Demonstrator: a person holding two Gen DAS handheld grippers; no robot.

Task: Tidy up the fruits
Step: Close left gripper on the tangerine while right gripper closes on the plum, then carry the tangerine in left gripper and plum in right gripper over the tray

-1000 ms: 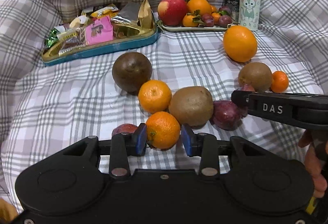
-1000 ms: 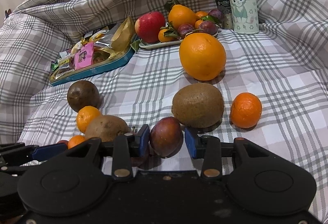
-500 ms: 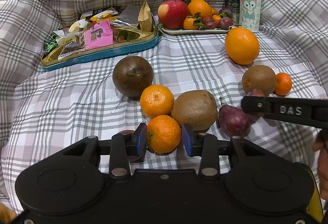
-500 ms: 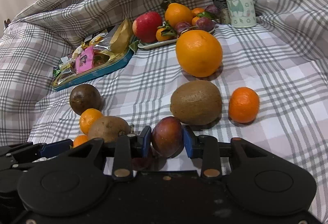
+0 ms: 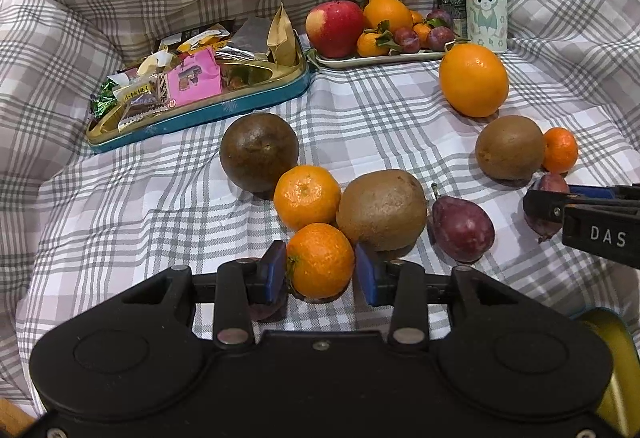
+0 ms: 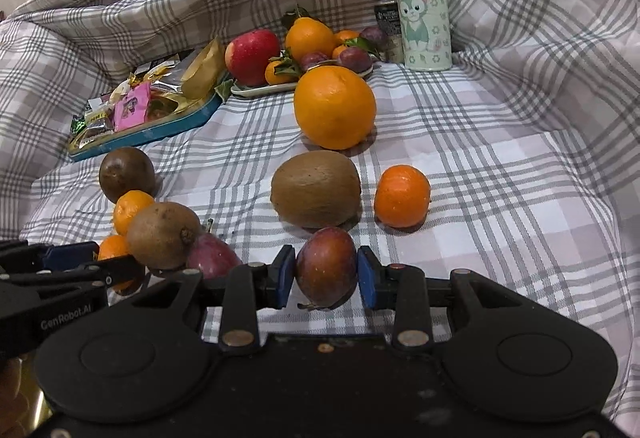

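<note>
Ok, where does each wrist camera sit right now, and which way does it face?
Left wrist: on the left tongs, looking forward and down across the plaid cloth; jaws opening around a mandarin. Right tongs enter at the right edge.
Right wrist: on the right tongs, same heading; shut on a plum. Left tongs show lower left.
Shared: big orange, fruit tray, snack tin.

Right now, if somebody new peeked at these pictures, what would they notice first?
Probably the fruit scattered over the checked cloth, above all the big orange in the middle. Next, the two grippers up front: the right gripper is shut on a plum, and the left gripper has a mandarin between its opening jaws. At the back stands a bottle with a cartoon cat.
</note>
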